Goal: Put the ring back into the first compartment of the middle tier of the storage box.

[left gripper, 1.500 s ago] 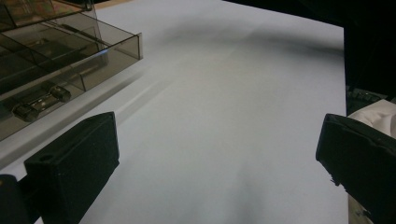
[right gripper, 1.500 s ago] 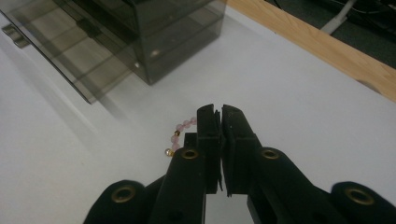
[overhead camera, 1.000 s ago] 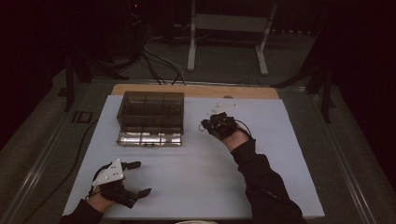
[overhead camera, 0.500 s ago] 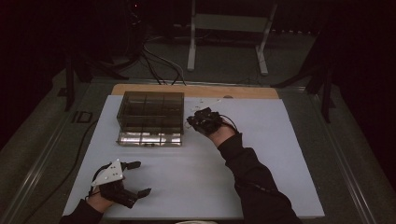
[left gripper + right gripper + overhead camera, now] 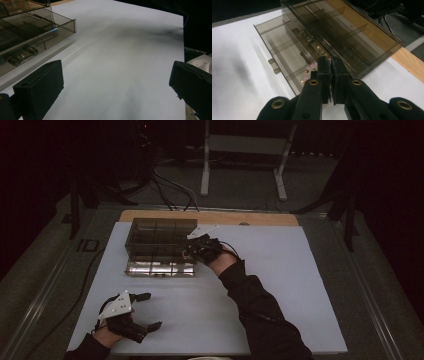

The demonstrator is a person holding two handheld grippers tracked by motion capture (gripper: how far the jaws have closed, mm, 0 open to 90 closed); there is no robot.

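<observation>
Lying crosswise, smoky organiser box (image 5: 159,246), drawer (image 5: 160,268) facing the person.

A smoky, see-through plastic organizer box (image 5: 159,240) sits on the white table top (image 5: 280,285) at about eleven o'clock from the table's middle, near the far edge. Thin walls divide it into compartments. Its lower drawer (image 5: 277,53) is pulled out toward the person. A string of pale pink beads (image 5: 310,68) with gold ones lies inside the drawer, at its right end.
</observation>
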